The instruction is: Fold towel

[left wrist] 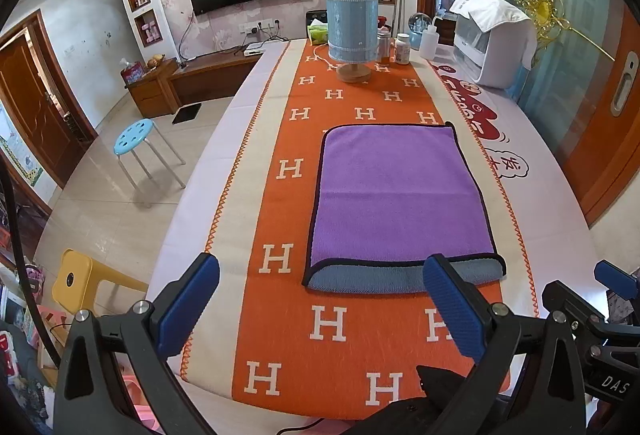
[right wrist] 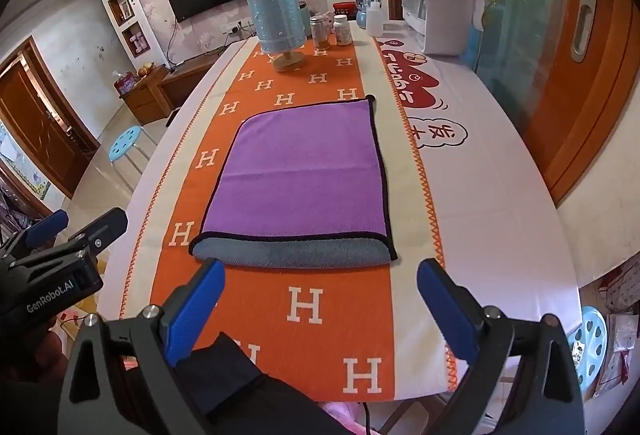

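A purple towel [left wrist: 396, 195] with a black hem lies folded flat on the orange runner [left wrist: 340, 327], its grey underside showing along the near edge; it also shows in the right wrist view [right wrist: 304, 175]. My left gripper [left wrist: 320, 311] is open and empty, held above the runner just short of the towel's near edge. My right gripper [right wrist: 320, 309] is open and empty, also just short of the near edge. The right gripper shows at the right edge of the left wrist view [left wrist: 592, 315], the left gripper at the left edge of the right wrist view [right wrist: 60, 243].
A blue-shaded lamp [left wrist: 352, 35] stands at the table's far end with jars [left wrist: 402, 49] and a white appliance [left wrist: 492, 43] beside it. A blue stool [left wrist: 134, 137] and a yellow stool [left wrist: 76, 279] stand on the floor left of the table.
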Available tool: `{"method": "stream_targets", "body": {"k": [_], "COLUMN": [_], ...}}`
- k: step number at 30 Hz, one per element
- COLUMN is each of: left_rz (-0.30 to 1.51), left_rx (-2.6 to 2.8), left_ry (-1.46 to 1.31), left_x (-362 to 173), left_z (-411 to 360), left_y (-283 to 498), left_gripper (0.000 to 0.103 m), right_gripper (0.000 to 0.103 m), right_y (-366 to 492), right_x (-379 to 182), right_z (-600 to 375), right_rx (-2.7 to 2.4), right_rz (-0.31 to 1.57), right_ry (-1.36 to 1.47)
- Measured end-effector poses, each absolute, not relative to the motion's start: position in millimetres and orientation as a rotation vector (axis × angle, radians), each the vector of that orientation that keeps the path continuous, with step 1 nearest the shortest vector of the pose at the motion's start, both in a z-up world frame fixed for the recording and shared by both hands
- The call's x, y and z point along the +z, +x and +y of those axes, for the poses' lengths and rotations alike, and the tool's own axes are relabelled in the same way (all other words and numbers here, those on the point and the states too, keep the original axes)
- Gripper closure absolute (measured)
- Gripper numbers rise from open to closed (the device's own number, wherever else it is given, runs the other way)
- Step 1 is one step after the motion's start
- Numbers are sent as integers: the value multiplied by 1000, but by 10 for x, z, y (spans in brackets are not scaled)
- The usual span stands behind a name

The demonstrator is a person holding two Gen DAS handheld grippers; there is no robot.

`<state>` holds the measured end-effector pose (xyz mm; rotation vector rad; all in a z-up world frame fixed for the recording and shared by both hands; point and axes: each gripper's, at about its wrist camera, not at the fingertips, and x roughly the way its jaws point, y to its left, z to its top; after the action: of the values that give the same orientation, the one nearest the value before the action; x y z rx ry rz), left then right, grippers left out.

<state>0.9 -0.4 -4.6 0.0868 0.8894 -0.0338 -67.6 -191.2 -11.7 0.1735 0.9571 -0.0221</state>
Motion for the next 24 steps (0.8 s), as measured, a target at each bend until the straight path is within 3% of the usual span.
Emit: {"method": "stream_targets", "body": {"k": [24], "left_rz": [935], "left_rx": [-41], "left_ry": [94], "left_x": [-120], "left_z": [27], "left_y": [55], "left_gripper": [2], "right_gripper": [6], "right_y": [-590], "right_x": [-147], "right_z": [-1883], "right_rx": [-40], "right_rz": [986], "right_ry": [164]}}
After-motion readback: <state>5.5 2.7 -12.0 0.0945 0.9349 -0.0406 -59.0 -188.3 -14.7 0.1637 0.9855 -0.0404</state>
